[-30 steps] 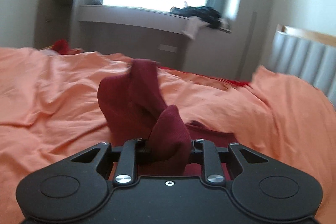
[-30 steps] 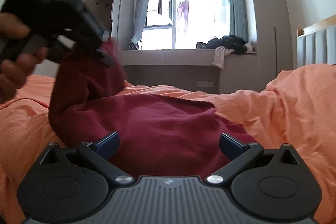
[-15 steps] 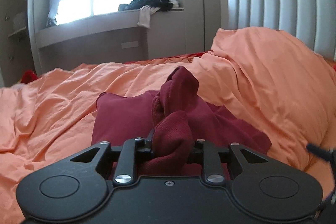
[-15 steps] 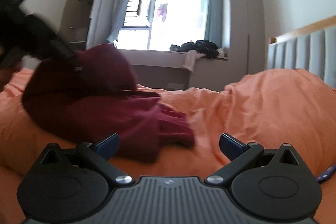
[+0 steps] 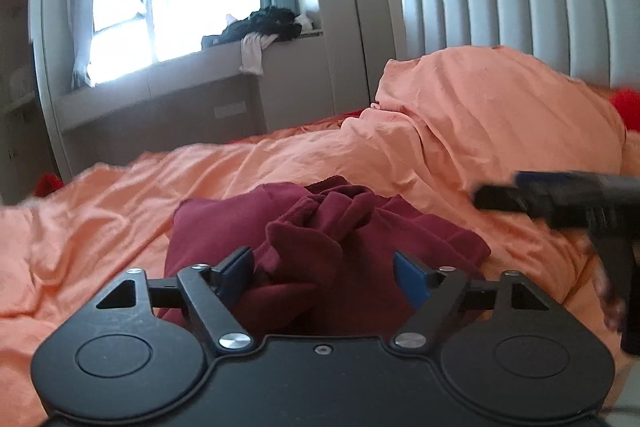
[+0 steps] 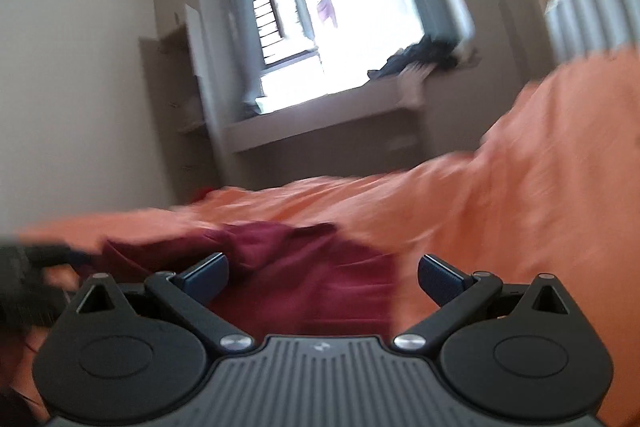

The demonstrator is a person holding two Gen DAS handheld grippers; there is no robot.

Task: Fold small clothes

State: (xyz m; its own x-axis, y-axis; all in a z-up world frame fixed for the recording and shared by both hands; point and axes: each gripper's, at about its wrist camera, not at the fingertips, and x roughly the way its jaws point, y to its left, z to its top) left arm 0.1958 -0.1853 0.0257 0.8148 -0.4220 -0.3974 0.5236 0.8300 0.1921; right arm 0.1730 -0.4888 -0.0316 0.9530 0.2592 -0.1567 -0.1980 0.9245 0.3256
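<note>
A dark red garment (image 5: pixel 352 227) lies crumpled on the orange bed cover (image 5: pixel 100 227), its folded-over part bunched on top. My left gripper (image 5: pixel 324 269) sits low over its near edge. Its jaws are opening and the bunched cloth lies loose between the blue pads, which do not press on it. My right gripper (image 6: pixel 324 273) stands open with nothing held, hovering tilted over the garment (image 6: pixel 304 247). In the left wrist view the right gripper (image 5: pixel 520 195) shows as a blur at the right, just past the garment's right edge. The left gripper (image 6: pixel 36 259) is a dark blur at the right wrist view's left edge.
The orange cover rises over a pillow hump (image 5: pixel 480 107) in front of a grey padded headboard (image 5: pixel 520 7). Something red (image 5: pixel 628 107) pokes out beside the hump. Dark clothes (image 5: pixel 260 27) are heaped on the window ledge beyond the bed.
My left jaws have spread and let go of the bunched red cloth, which now rests on the garment. The right gripper has swung rightward and rolled, so its view tilts.
</note>
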